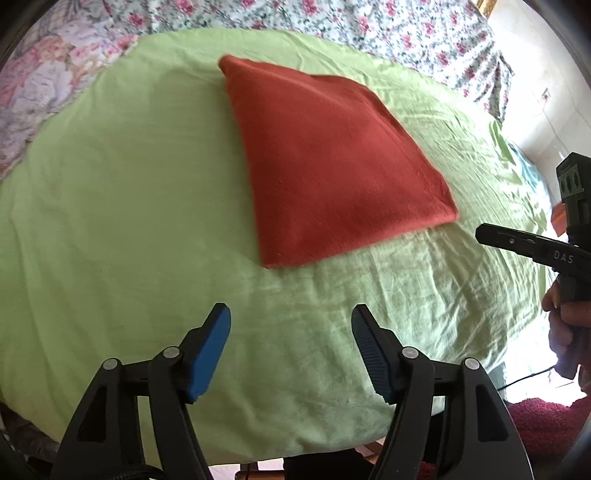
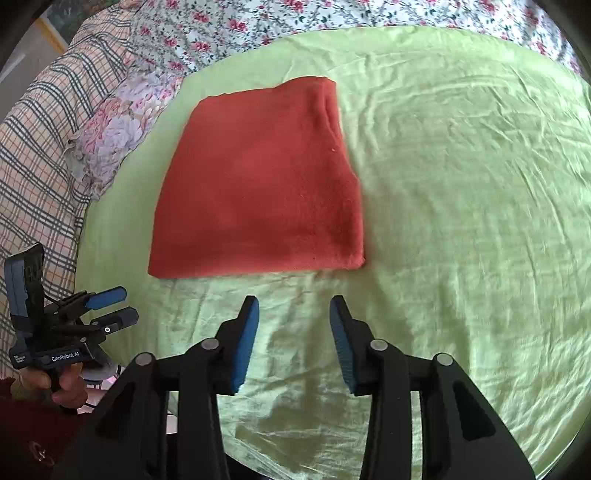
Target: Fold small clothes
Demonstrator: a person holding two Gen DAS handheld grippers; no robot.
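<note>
Green sheet [image 2: 461,221], folded red cloth [image 2: 258,192] lying flat

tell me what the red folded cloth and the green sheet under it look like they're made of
Red folded cloth: probably fleece or a similar soft knit; matte, fuzzy nap, thick rounded edges.
Green sheet: likely thin woven cotton or a blend; smooth, faintly shiny, covered in fine sharp wrinkles.

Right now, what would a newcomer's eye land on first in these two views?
The red cloth, folded flat in the middle of the green sheet, stands out at once. Both tools hang open and empty just short of its near edge: the right tool in front of it, the left tool off to one side. Floral bedding frames the far side.
</note>
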